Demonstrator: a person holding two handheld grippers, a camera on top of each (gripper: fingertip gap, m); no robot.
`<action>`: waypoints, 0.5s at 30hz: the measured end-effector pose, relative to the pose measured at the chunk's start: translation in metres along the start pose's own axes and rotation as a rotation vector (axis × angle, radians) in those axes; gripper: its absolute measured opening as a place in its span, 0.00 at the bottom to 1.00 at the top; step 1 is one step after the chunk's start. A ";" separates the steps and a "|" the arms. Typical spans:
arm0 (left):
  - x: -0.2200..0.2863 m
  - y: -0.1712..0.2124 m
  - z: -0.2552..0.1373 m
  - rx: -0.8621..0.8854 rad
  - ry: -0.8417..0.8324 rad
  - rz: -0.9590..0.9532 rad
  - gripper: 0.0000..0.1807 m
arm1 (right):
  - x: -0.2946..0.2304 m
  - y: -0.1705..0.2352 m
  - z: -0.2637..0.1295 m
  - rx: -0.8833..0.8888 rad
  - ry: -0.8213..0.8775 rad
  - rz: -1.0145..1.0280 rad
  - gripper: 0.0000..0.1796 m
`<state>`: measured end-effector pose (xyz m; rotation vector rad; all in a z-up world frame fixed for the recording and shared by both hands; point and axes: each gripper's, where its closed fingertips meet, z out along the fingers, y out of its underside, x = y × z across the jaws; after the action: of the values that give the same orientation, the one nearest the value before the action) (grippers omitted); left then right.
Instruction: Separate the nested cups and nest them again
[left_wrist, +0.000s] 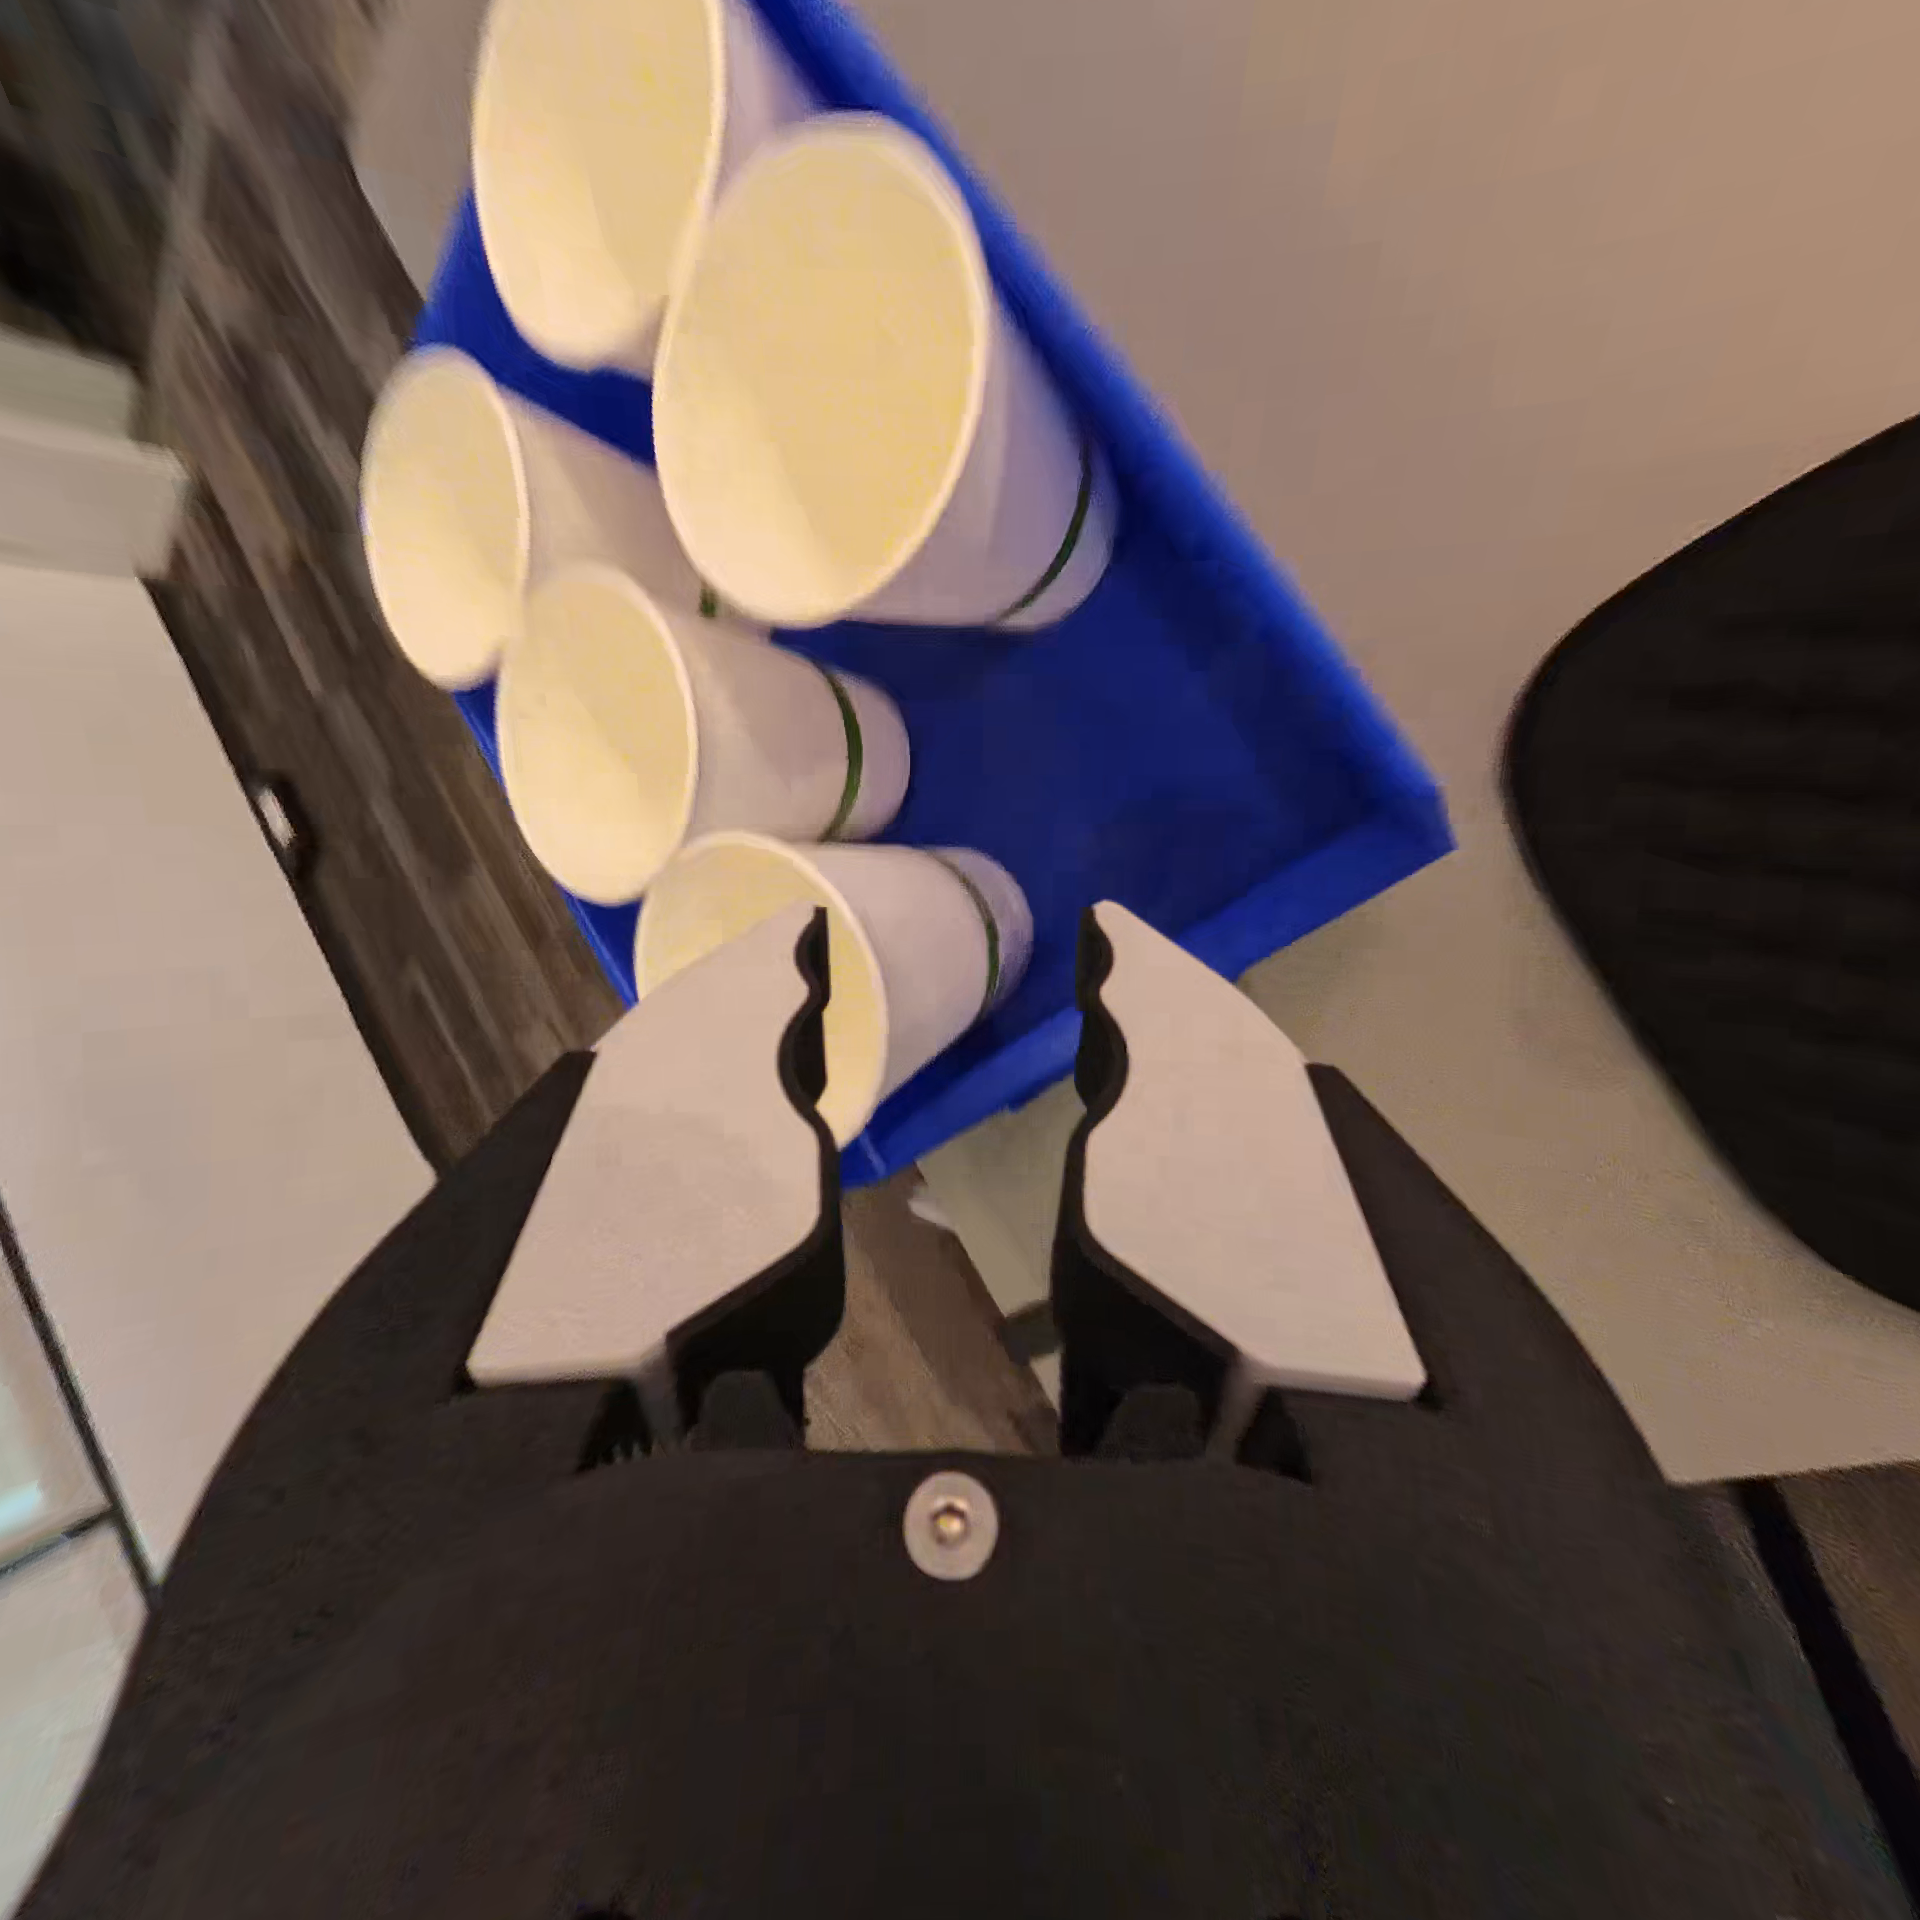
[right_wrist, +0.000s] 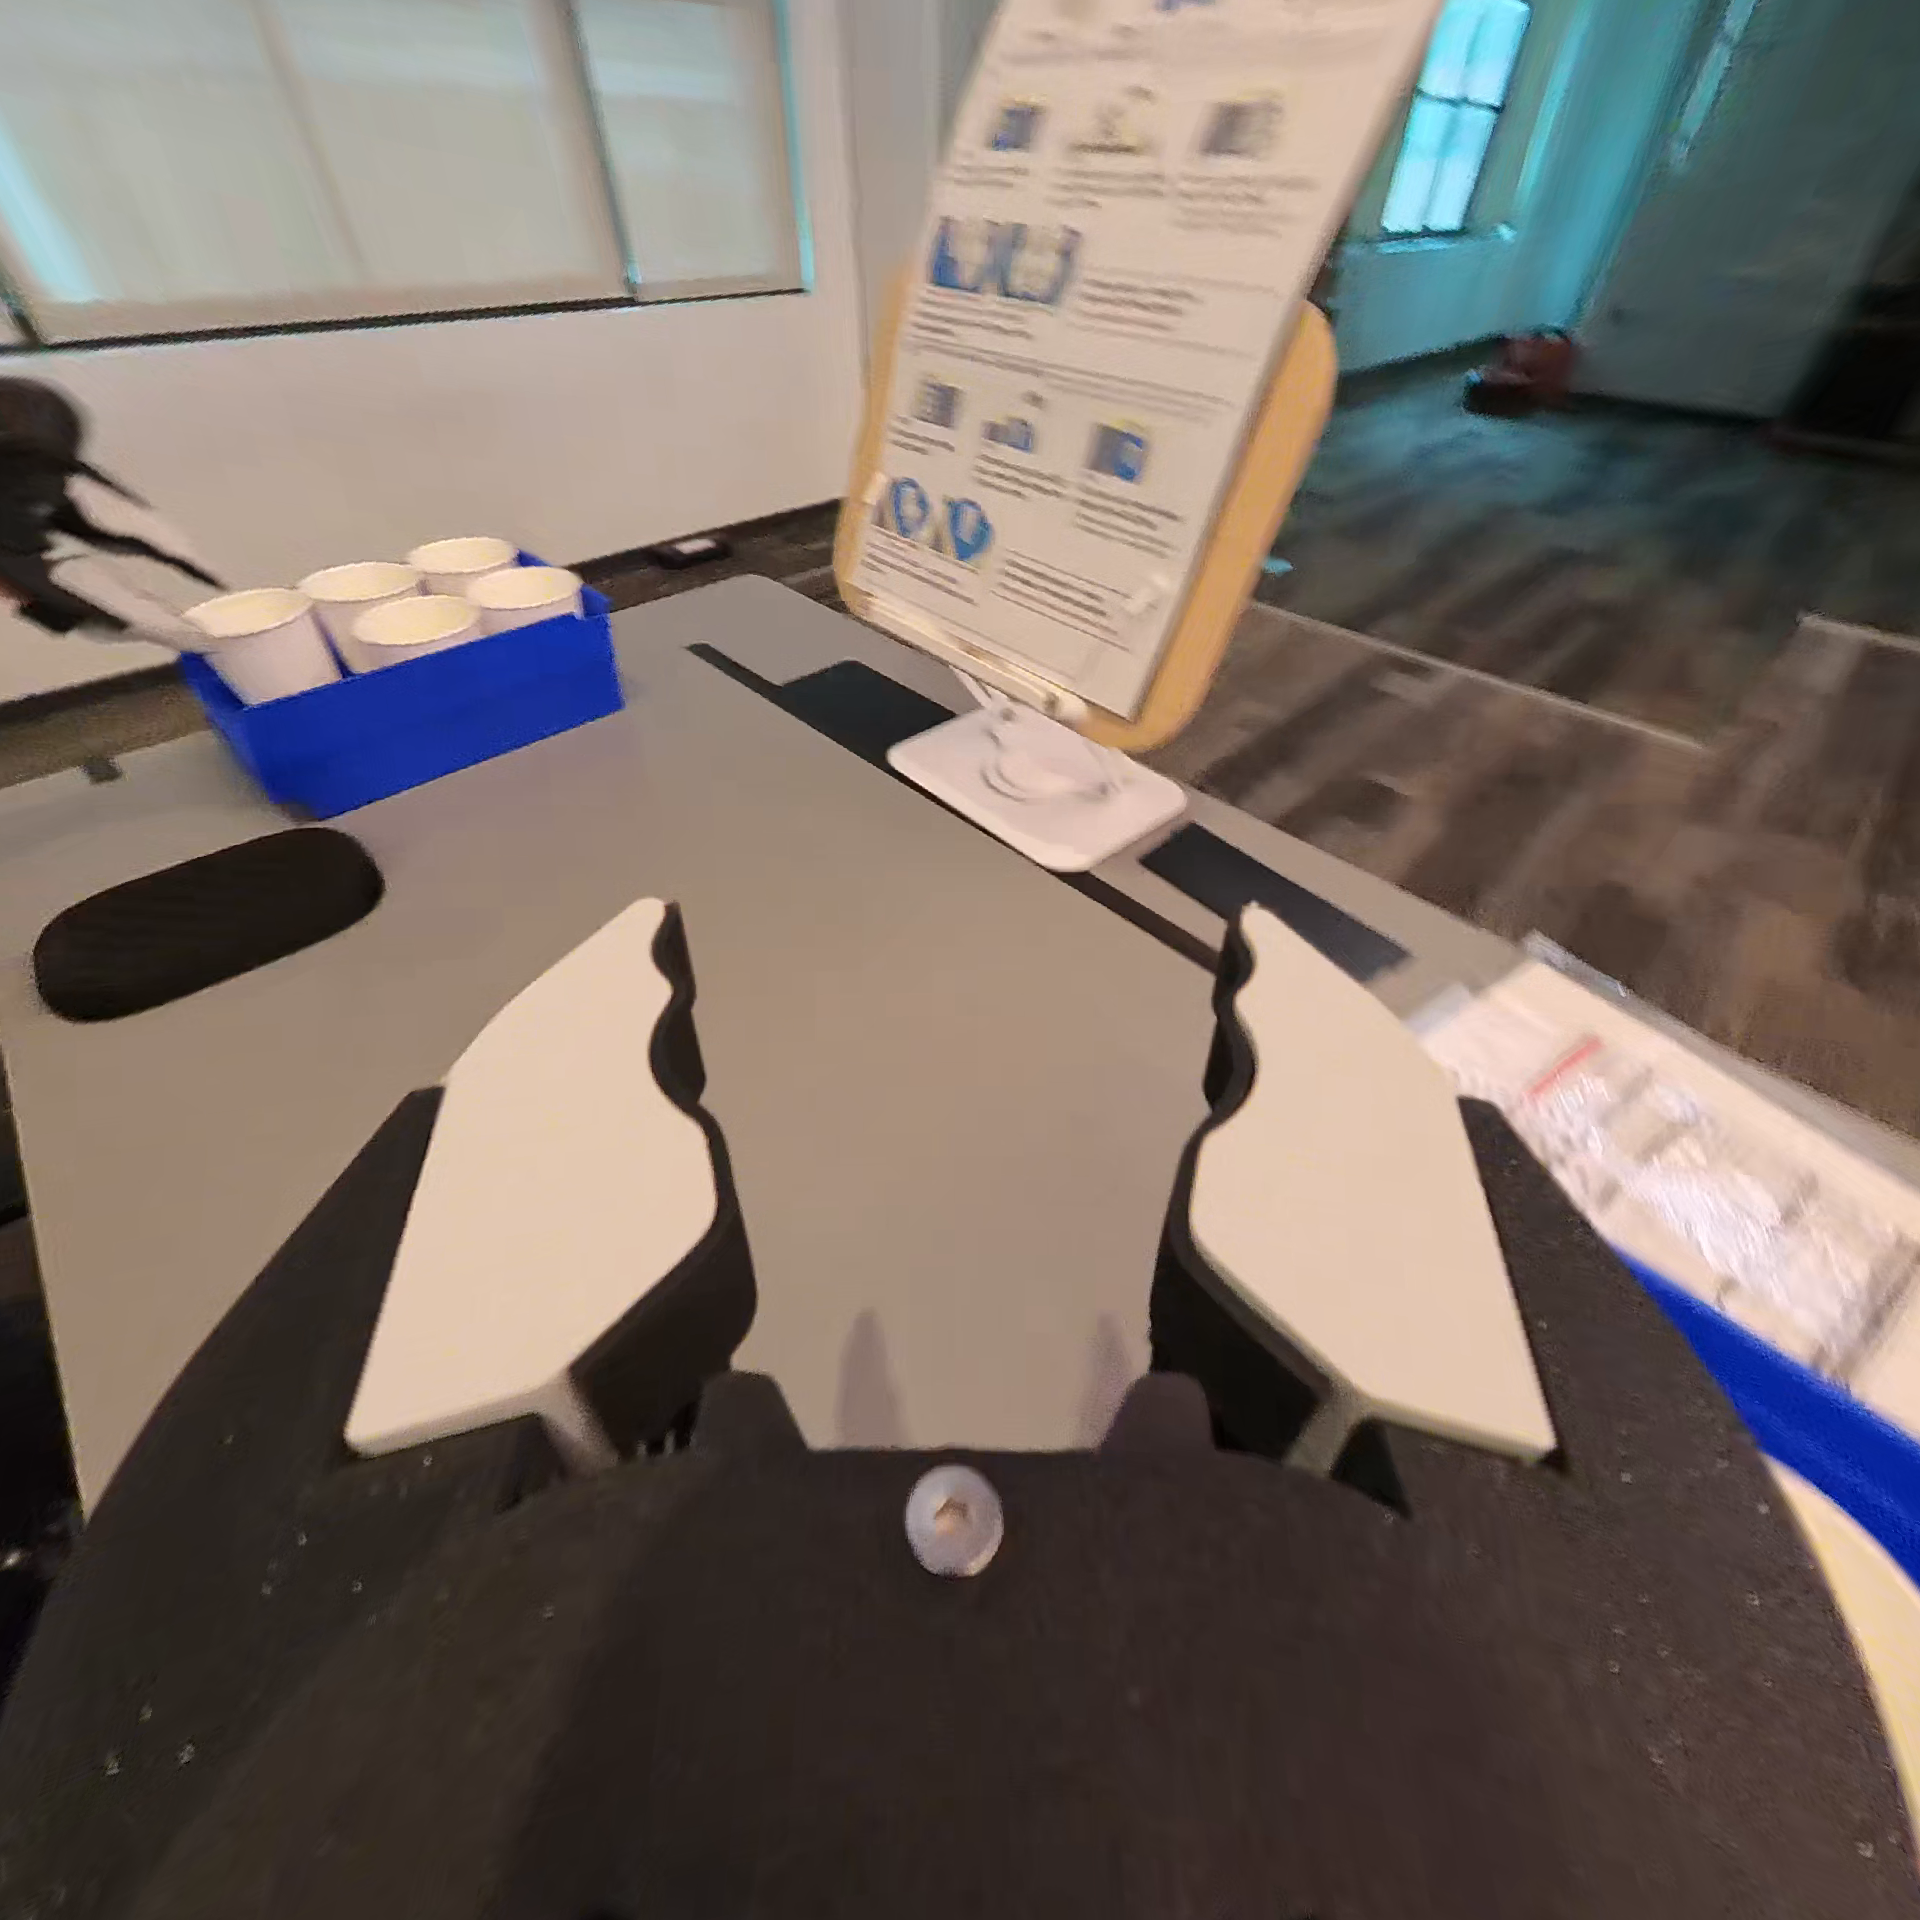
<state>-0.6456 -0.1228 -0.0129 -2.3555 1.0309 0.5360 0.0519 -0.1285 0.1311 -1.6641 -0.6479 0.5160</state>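
Grey tabletop (right_wrist: 914, 1039) in a room with dark plank flooring and white walls. Blue tray (right_wrist: 416, 717) sits at the far left corner, holding five white paper cups (right_wrist: 416, 629), all upright, packed close. Left gripper (left_wrist: 954, 925) over the tray's near end, jaws partly apart; one finger lies across the mouth of the nearest cup (left_wrist: 914, 935), whether gripping it cannot be told. Right gripper (right_wrist: 954, 914) above mid-table, jaws wide, empty. Black oval pad (right_wrist: 208, 920) near the left edge. Instruction sheet on a stand (right_wrist: 1101, 343) at the far edge.
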 end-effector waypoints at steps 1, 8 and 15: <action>-0.002 0.007 0.004 -0.038 0.024 -0.039 0.24 | -0.011 -0.007 0.009 0.002 -0.020 -0.038 0.53; -0.029 0.045 0.030 -0.200 -0.068 -0.158 0.16 | -0.056 -0.021 0.067 -0.069 -0.104 -0.275 0.53; -0.012 0.052 0.058 -0.251 0.107 -0.238 0.12 | -0.066 0.007 0.107 -0.166 -0.186 -0.288 0.52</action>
<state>-0.7013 -0.1126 -0.0673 -2.7082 0.7478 0.4758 -0.0664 -0.0947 0.1035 -1.6522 -1.0736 0.4195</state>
